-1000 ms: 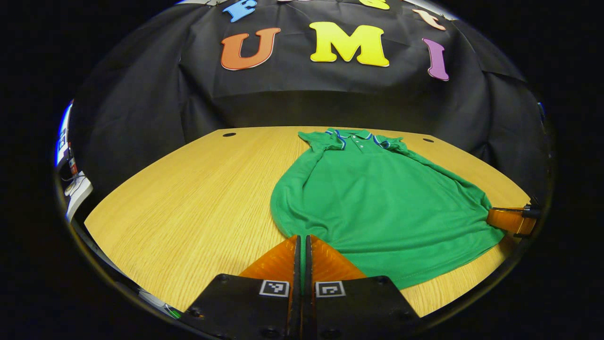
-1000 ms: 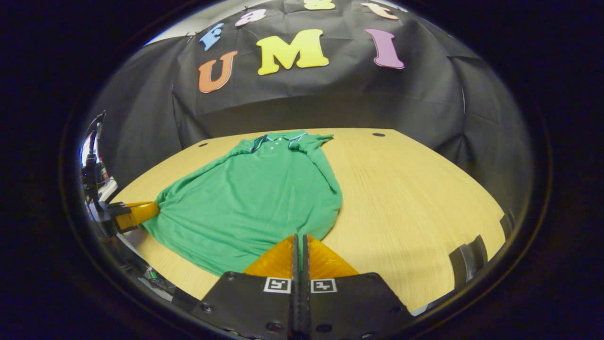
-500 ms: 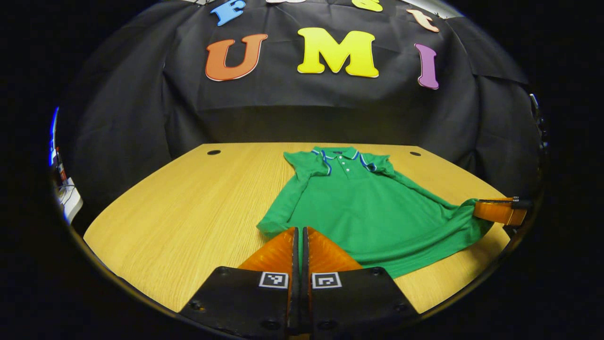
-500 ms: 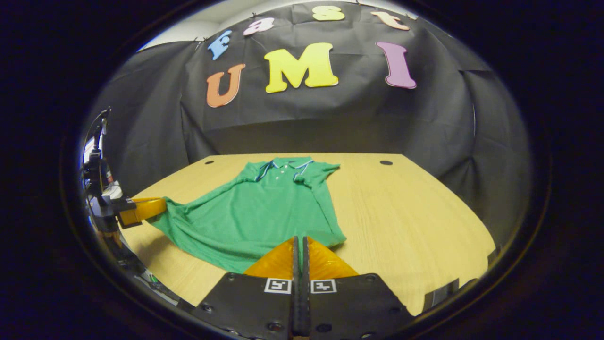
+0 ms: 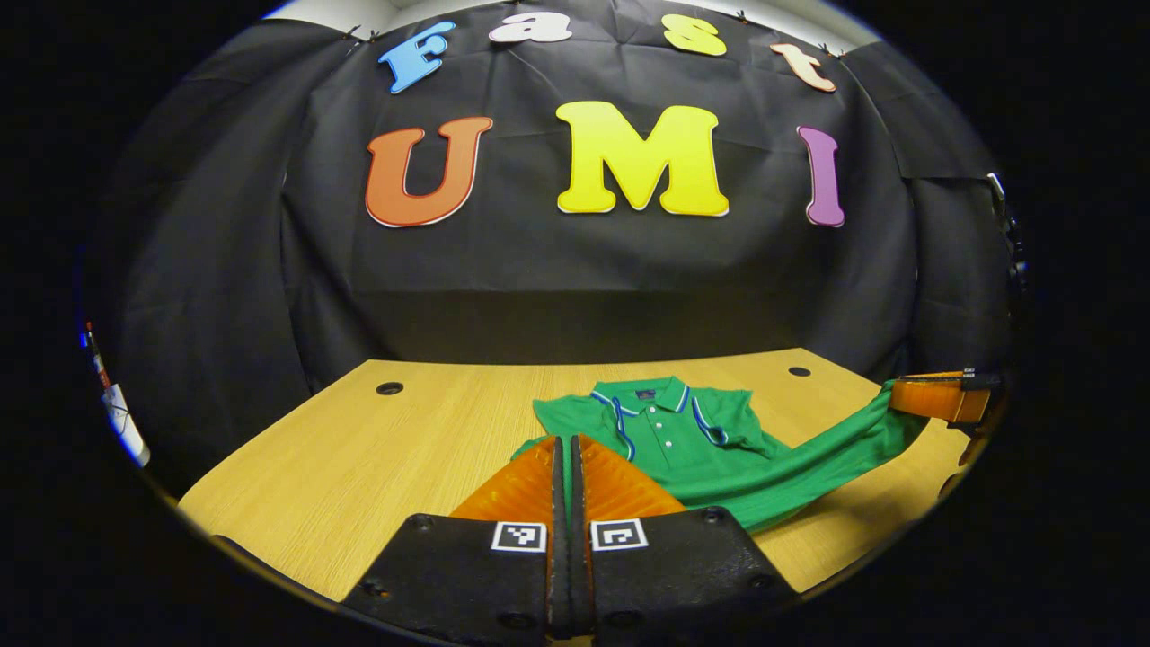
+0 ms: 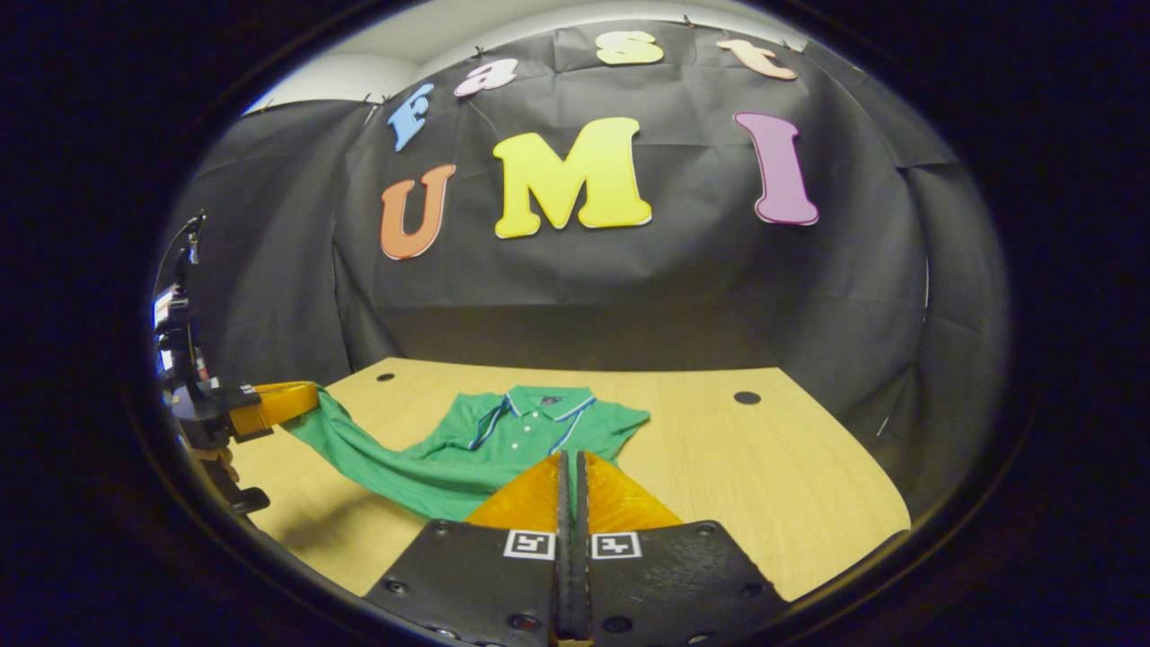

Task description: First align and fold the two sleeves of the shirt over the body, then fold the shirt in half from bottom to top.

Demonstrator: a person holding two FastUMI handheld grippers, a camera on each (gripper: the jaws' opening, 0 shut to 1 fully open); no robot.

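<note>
Nearest, the left gripper (image 5: pixel 566 449) and right gripper (image 6: pixel 568 465) each have their fingers pressed together on a hem corner of the soft green knit polo shirt (image 5: pixel 719 449), lifted off the light wooden desk (image 5: pixel 359 467). The hem sags between them: light, limp cloth, probably best held at the corners. Farther off, the striped collar (image 6: pixel 539 404) lies flat, mid-desk toward the far edge.

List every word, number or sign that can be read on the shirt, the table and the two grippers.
On the green polo shirt: no text.
On the wooden table: no text.
On the left gripper and the right gripper: square black-and-white markers, patterns only, no words or numbers.
</note>
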